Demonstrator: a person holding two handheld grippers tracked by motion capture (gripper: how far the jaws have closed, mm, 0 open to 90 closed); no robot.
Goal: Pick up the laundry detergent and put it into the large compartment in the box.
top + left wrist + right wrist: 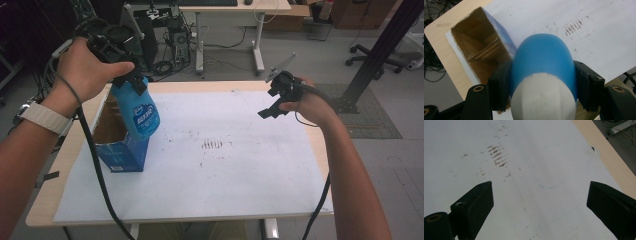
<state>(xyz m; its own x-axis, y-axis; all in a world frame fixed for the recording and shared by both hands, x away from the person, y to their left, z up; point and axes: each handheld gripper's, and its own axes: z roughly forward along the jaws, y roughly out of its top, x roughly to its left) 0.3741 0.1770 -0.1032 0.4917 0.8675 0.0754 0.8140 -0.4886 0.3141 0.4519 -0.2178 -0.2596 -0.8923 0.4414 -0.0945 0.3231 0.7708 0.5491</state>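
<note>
My left gripper is shut on a blue bottle with a printed label, held neck-up and tilted, its bottom hanging just above the open blue cardboard box at the table's left. In the left gripper view the bottle sits squeezed between both jaws, with the box's brown inside below and to the left. My right gripper hovers open over the right part of the white sheet. Its jaws in the right gripper view stand wide apart with nothing between them.
The white sheet carries a patch of brown marks near its middle. The wooden table edge shows around the sheet. Beyond the table are a desk, cables, and a black post at the right.
</note>
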